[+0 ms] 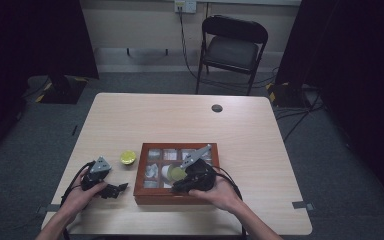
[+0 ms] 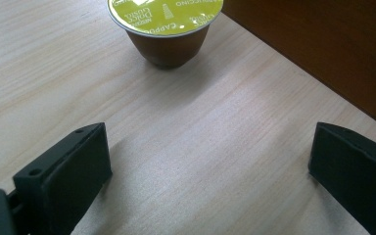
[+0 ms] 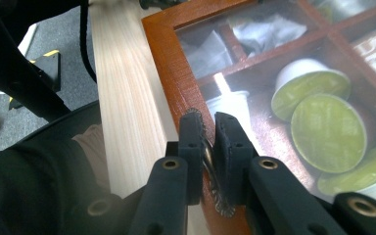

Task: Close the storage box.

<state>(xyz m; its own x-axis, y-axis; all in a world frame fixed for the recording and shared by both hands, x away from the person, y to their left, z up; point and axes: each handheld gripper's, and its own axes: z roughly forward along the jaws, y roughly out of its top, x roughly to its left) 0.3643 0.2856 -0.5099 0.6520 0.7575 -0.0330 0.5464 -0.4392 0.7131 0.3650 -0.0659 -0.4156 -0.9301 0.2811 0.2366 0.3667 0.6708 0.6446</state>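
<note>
At the counter's (image 1: 130, 107) near edge, the left tongs (image 2: 210, 161) rest spread wide with nothing between them, and the right tongs (image 3: 209, 134) are clamped on a thin metal clasp with a toothed rim (image 3: 206, 155) at the near rim of the wooden box (image 1: 176, 196). That box is reddish-brown with a glass-paned lid, sits just right of the middle of the near edge, and shows green-lidded capsules (image 3: 328, 132) and pale sachets in its compartments. Just beyond the left tongs, left of the box, stands a lone brown capsule (image 2: 166, 24) with a yellow-green foil lid.
</note>
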